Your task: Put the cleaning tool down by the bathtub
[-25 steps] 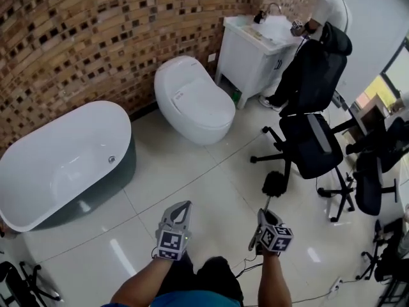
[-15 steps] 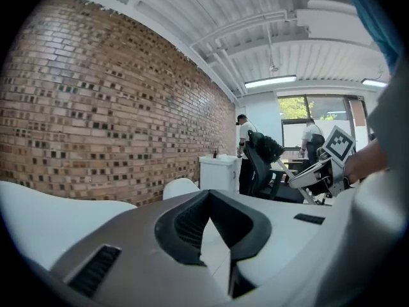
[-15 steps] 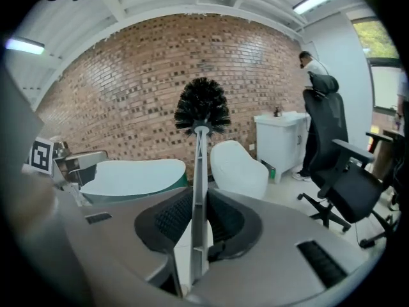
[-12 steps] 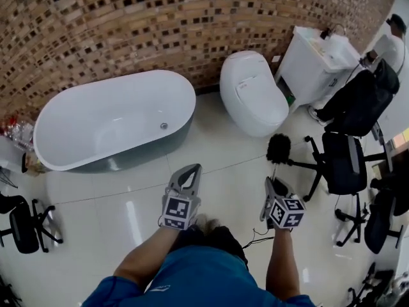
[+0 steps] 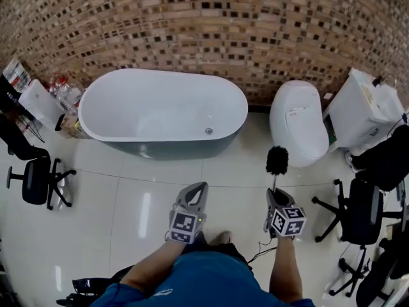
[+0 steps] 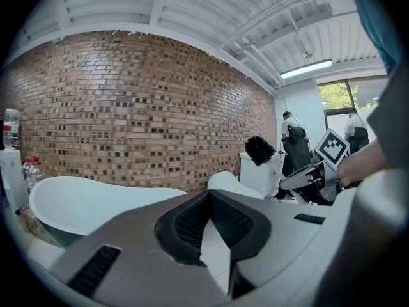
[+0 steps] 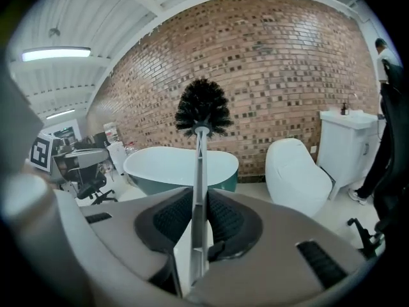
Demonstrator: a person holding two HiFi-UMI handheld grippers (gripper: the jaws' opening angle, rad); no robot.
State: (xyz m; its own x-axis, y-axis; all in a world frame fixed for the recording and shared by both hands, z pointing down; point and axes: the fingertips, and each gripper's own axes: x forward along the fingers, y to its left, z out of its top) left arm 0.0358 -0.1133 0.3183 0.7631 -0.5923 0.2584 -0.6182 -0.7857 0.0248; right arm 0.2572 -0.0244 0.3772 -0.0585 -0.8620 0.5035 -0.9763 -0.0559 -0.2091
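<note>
Person has turned — bathtub (image 5: pixel 160 71) now lies straight ahead. Right gripper (image 5: pixel 274 194) stays clenched on the brush (image 5: pixel 277 160) handle — set-down not yet begun.

The bathtub (image 5: pixel 163 110) stands along the brick wall (image 5: pixel 204 24), with the toilet (image 5: pixel 299 123) to its right and a washstand (image 5: pixel 364 110) beyond that. Bottles (image 5: pixel 61 91) sit at the bathtub's left end, with a chair (image 5: pixel 35 179) before them. The brush (image 5: pixel 277 160) rises from the right gripper (image 5: pixel 273 192) before the toilet, and the left gripper (image 5: pixel 199 187) is before the bathtub.
</note>
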